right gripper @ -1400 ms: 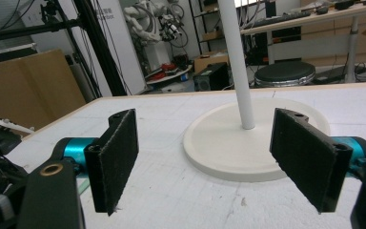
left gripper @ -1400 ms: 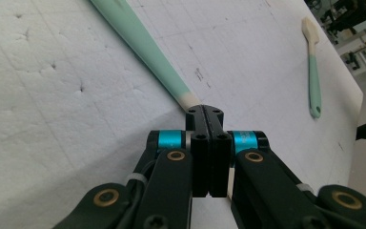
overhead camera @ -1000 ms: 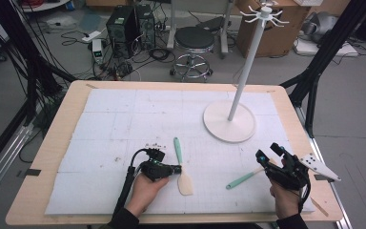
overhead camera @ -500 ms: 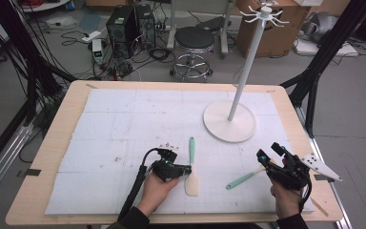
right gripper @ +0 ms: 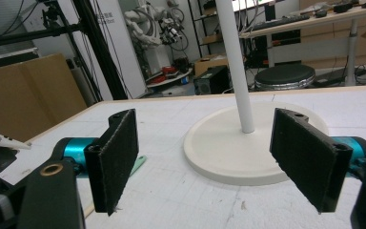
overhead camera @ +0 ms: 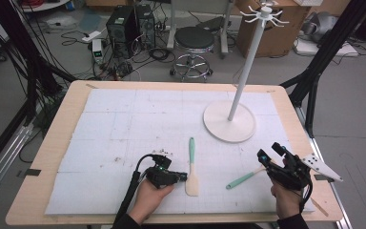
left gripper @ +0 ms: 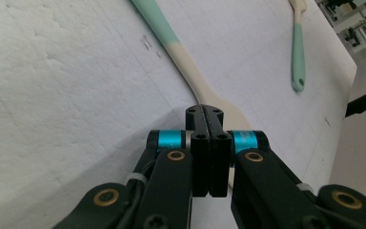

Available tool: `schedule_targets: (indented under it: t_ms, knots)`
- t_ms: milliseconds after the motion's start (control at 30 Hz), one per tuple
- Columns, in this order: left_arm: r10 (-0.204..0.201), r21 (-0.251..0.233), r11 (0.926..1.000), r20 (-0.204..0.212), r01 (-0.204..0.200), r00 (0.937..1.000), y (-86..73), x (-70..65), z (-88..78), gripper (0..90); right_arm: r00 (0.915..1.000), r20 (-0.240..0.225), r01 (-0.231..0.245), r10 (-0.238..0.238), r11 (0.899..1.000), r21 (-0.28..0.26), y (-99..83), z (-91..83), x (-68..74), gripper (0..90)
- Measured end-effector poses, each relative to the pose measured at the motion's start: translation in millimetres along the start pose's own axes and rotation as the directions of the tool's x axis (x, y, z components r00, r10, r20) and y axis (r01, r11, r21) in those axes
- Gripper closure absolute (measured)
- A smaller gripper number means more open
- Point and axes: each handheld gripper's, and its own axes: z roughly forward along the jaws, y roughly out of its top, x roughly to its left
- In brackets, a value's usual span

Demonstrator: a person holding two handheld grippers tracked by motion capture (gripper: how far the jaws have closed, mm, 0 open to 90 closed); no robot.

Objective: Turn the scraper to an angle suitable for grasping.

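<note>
Mint-handled spatulas lie on the white foam mat, one at each gripper.

Cream-bladed spatula (overhead camera: 191,167) lies near the front edge, handle pointing far; the left gripper (overhead camera: 183,176) sits just left of its blade, jaws pressed together with nothing between them, tips at the blade's edge. Well to the right, the second spatula (overhead camera: 244,179) lies slanted, its pale end by the right gripper (overhead camera: 269,154), whose jaws stand spread wide and empty. Far right stands the white hook stand (overhead camera: 229,121).
</note>
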Motion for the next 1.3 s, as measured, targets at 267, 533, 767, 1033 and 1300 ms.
schedule_targets:
  t_ms: [267, 533, 767, 1033, 1300]
  knots:
    - [0.002, 0.015, 0.9999, 0.018, -0.002, 0.9998, -2.5, -2.2, 0.6, 89.8, 1.0, 0.003, -0.005, 0.005, 1.0, 0.001, -0.2, 0.0, -0.2, 24.0]
    - [0.007, 0.039, 0.9992, 0.067, -0.01, 0.9977, 1.6, -13.0, 17.7, 89.8, 1.0, 0.002, 0.0, 0.0, 1.0, 0.003, -0.6, 0.5, 0.2, 23.9]
    - [0.026, 0.042, 0.9987, 0.066, -0.028, 0.9975, 9.2, -20.5, 31.2, 89.8, 1.0, 0.001, -0.003, 0.003, 1.0, 0.005, -0.8, 0.6, 0.2, 23.9]
    - [0.037, 0.027, 0.9989, 0.05, -0.039, 0.998, 18.4, -21.5, 40.6, 89.8, 1.0, -0.001, -0.003, 0.003, 1.0, 0.005, -0.7, 0.3, 0.2, 23.9]
    - [0.045, 0.028, 0.9985, 0.055, -0.047, 0.9975, 26.9, -20.4, 48.4, 89.8, 1.0, 0.005, -0.002, 0.002, 1.0, 0.001, -0.7, 0.0, -0.6, 24.0]
